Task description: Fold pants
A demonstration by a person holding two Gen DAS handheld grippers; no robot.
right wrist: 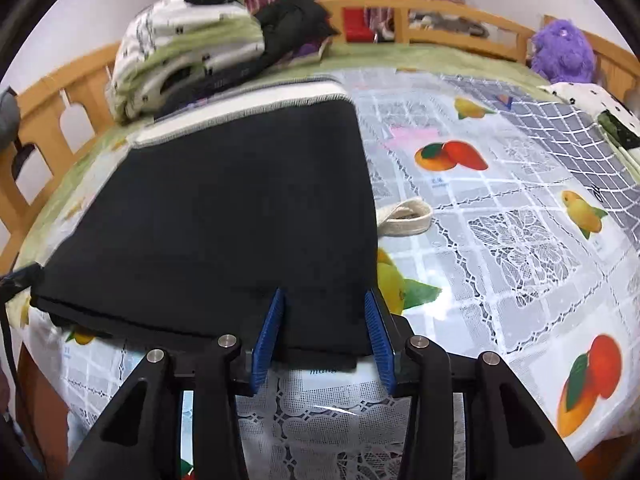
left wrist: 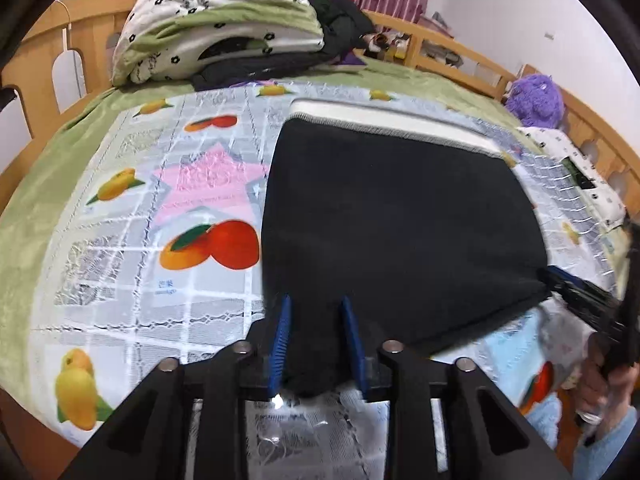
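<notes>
Black pants (left wrist: pixel 400 216) lie folded flat on the fruit-print tablecloth (left wrist: pixel 132 248), with a white waistband (left wrist: pixel 400 120) at the far edge. They also show in the right wrist view (right wrist: pixel 224 216). My left gripper (left wrist: pixel 314 308) is open, its blue fingers (left wrist: pixel 282 332) straddling the near left corner of the pants. My right gripper (right wrist: pixel 324 304) is open, its blue fingers (right wrist: pixel 268 332) straddling the near right corner of the pants. The right gripper also shows at the right edge of the left wrist view (left wrist: pixel 588 300). A cream drawstring loop (right wrist: pixel 408 216) sticks out from the pants' right side.
A folded quilt (left wrist: pixel 216 28) and dark clothes (left wrist: pixel 344 20) are piled at the back of the bed. A purple plush toy (left wrist: pixel 536 100) sits by the wooden bed rail (left wrist: pixel 460 52). A person's hand in a blue sleeve (left wrist: pixel 600 420) holds the right gripper.
</notes>
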